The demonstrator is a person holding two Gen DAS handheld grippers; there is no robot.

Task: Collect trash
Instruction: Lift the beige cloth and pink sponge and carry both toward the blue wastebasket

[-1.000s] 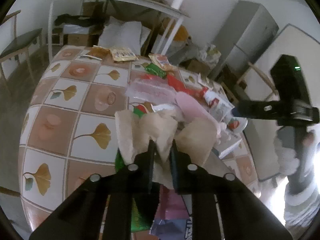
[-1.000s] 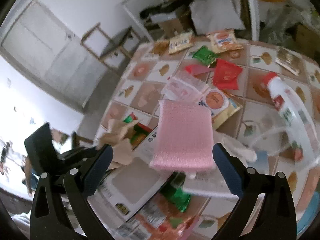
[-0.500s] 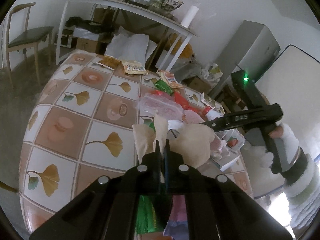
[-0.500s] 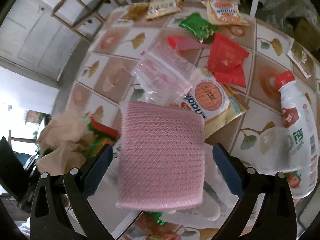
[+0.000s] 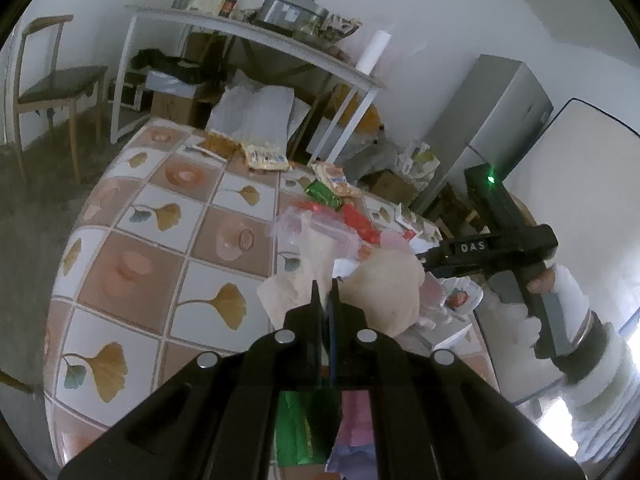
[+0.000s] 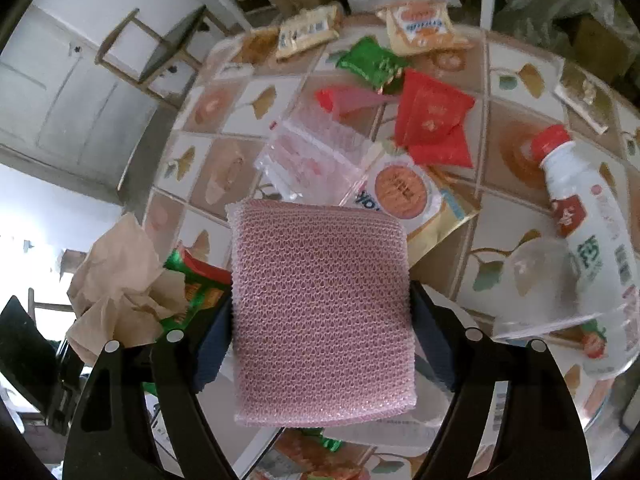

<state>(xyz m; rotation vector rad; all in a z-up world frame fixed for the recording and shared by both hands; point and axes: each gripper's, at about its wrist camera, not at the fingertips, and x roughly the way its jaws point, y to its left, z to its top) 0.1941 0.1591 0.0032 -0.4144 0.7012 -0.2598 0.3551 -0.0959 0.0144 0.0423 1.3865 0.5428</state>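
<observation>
A crumpled beige paper (image 5: 384, 288) is pinched between the pressed-together jaws of the left tool (image 5: 325, 296) and is held above the tiled tabletop (image 5: 168, 248); in the right wrist view the same paper (image 6: 120, 280) is seen at the left, beside a green and red wrapper (image 6: 196, 280). A pink mesh pad (image 6: 324, 312) lies between the jaws of the right tool (image 6: 322, 328). These jaws have just been closing, and both dark pads are seen right at the pad's side edges; whether they already press on it cannot be told for certain. The pad is seen above a litter of packaging on the tabletop.

Beyond the pad, a clear plastic bag (image 6: 312, 156) and a round-printed snack packet (image 6: 408, 196) are seen, with a red wrapper (image 6: 432, 120) and a green wrapper (image 6: 372, 62) farther off. A white bottle with a red cap (image 6: 580, 208) lies on its side at the right, partly behind a clear plastic cup (image 6: 544, 292). Two yellow snack packets (image 6: 308, 32) are placed near the far edge.

In the left wrist view the right tool (image 5: 452, 254) is gripped by a person's hand (image 5: 540, 280). A chair (image 5: 52, 84) and a white shelf table (image 5: 256, 36) are seen beyond the tabletop.
</observation>
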